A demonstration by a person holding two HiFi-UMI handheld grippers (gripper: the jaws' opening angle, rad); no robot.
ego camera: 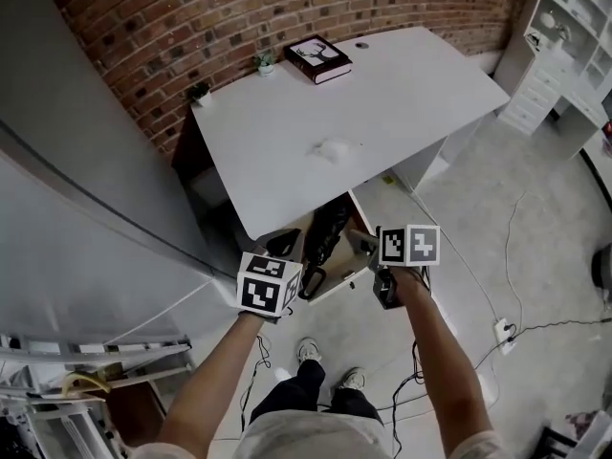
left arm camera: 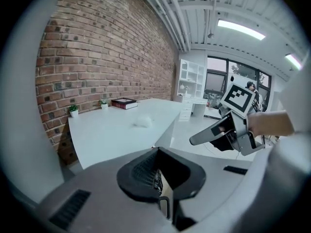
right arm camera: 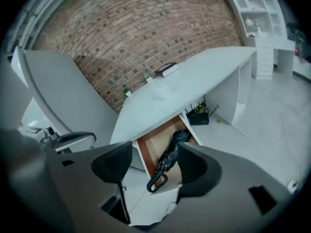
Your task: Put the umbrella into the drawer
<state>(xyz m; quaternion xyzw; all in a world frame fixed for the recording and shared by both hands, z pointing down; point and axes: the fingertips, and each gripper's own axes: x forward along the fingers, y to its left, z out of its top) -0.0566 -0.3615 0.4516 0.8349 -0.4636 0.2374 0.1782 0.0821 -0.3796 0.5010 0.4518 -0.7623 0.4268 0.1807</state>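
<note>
2 grippers hang over the open drawer (right arm camera: 150, 149) under the white desk (ego camera: 382, 103). Black umbrella (ego camera: 325, 237) lies folded inside, lengthwise. Its loop handle (ego camera: 312, 283) is at the drawer's front edge, other end toward the back under the desk.

L gripper (ego camera: 283, 244) is just left of the umbrella, jaws closed together w/ nothing btwn them. R gripper (ego camera: 363, 245) sits just right of it, over the drawer's right side. Its jaws are wide apart & empty; the umbrella shows thru the gap but lies below, not touched.

On the desk: dark book (ego camera: 318, 59) near the brick wall (ego camera: 191, 17), a small plant (ego camera: 265, 61) beside it, a second plant (ego camera: 199, 92) at the left corner, and a small white lump (ego camera: 335, 148) mid-top.

Person's shoes (ego camera: 308, 351) stand on the concrete floor (ego camera: 497, 218).
</note>
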